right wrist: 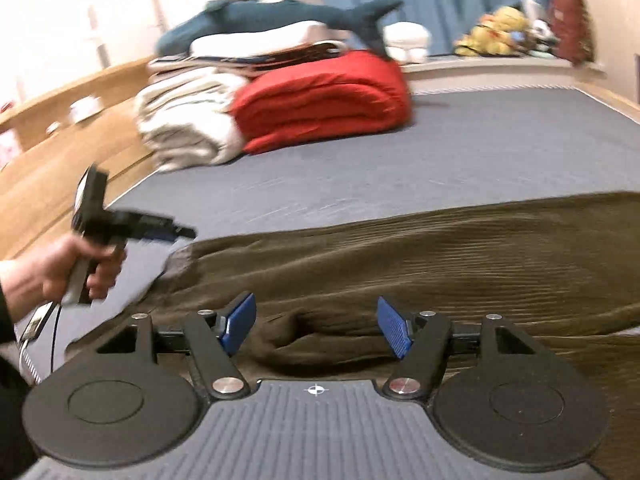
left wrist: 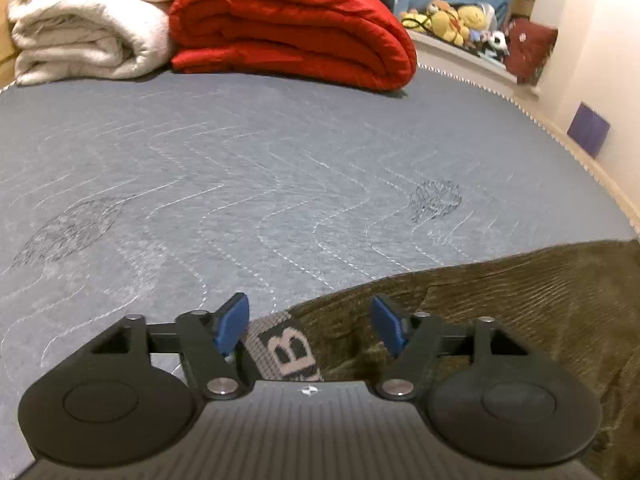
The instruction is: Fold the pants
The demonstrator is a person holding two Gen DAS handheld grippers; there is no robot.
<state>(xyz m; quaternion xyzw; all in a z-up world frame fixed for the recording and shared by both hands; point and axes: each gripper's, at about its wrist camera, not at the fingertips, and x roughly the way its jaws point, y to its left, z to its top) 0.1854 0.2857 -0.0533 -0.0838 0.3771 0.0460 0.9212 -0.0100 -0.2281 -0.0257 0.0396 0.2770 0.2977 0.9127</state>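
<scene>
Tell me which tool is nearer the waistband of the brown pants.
Left. The left tool hangs open right over the lettered waistband at the pants' end. The right tool, also open, is over bunched fabric further along the pants, away from that end.

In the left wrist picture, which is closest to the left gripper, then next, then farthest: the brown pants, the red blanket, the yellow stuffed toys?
From the left gripper:
1. Brown pants, right under its open jaws, lower right.
2. Red blanket, folded at the bed's far end, centre.
3. Yellow stuffed toys, beyond the bed on the ledge, upper right.
</scene>
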